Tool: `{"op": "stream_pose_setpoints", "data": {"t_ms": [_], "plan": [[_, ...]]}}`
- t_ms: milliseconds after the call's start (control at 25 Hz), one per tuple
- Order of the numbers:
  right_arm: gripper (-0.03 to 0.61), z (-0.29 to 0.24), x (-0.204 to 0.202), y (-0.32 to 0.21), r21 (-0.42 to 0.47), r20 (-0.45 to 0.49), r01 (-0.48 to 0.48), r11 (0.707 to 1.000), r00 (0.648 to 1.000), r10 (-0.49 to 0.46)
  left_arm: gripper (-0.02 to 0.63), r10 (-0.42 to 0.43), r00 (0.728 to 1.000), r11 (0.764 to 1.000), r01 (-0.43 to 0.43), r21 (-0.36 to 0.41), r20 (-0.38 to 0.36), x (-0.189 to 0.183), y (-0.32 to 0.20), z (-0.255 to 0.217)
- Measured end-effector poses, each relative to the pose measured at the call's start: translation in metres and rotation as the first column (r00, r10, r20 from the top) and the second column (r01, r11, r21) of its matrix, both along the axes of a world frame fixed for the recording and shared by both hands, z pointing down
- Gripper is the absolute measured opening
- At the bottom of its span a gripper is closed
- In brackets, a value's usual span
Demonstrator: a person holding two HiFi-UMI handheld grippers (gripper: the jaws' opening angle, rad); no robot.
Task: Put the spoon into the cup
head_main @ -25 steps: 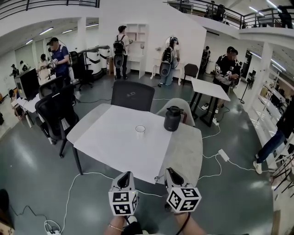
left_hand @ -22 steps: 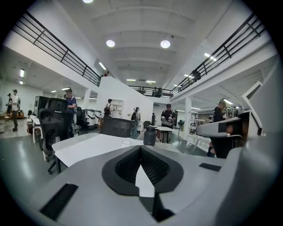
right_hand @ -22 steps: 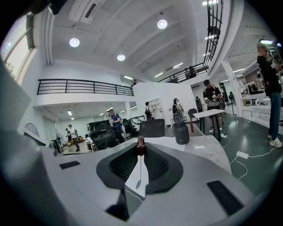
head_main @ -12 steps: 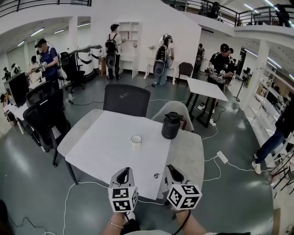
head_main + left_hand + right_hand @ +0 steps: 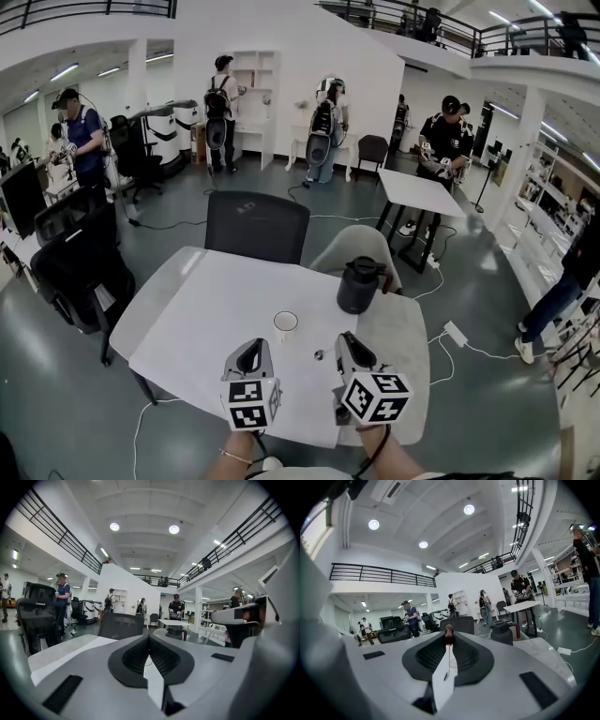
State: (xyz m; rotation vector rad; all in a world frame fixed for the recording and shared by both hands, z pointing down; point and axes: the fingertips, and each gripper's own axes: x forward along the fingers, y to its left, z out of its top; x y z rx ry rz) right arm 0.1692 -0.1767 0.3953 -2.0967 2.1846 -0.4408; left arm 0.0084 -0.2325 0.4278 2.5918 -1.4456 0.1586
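1. Right gripper view: shows the right gripper (image 5: pixel 449 640) with its jaws drawn together on the spoon (image 5: pixel 449 633). Pinches it thin between the dark pads, with a reddish-brown end poking up at the very tips.
2. Left gripper view: shows the left gripper (image 5: pixel 149 638) with its jaws closed tip to tip and nothing between them.
3. Head view: sets both grippers side by side over the near edge of the table (image 5: pixel 202 309), with the left gripper (image 5: pixel 251 349) at left and the right gripper (image 5: pixel 345 339) at right. Points both toward the far side, with the marker cubes nearest the camera.
4. Finds the cup (image 5: pixel 285 325) upright with its mouth open on the white part of the tabletop. Sits just beyond the jaw tips, between the two grippers' lines, touching neither.
5. Puts a dark jug (image 5: pixel 357 285) with a handle farther off and to the right of the cup, apart from it, on the grey right-hand part of the table.
6. Backs the far edge of the table with a dark chair (image 5: pixel 257 225), and with a pale chair (image 5: pixel 366 246) right behind the jug.
7. Keeps a black office chair (image 5: pixel 70 267) on the floor to the left of the table.
8. Leaves a power strip (image 5: pixel 456 333) on a white cable on the floor to the right.
9. Fills the far room with a second table (image 5: pixel 419 187) at right and several people (image 5: pixel 323 127) standing well apart from the near table.
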Motion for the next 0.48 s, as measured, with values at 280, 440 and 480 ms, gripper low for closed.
{"op": "stream_pose_setpoints", "data": {"t_ms": [280, 440, 480], "plan": [[0.064, 0.013, 0.000, -0.038, -0.024, 0.003, -0.020, 1.000, 1.000, 0.020, 0.018, -0.002, 1.000, 0.999, 0.003, -0.048, 0.006, -0.006, -0.046, 0.020], [0.064, 0.033, 0.014, -0.046, -0.072, 0.024, -0.052, 0.996, 0.998, 0.054, 0.018, 0.013, 1.000, 0.996, -0.011, -0.087, 0.022, -0.002, -0.053, 0.038], [0.064, 0.038, 0.017, -0.049, -0.084, 0.031, -0.056, 0.995, 0.998, 0.059, 0.018, 0.011, 1.000, 0.995, -0.009, -0.096, 0.023, -0.001, -0.054, 0.042]]}}
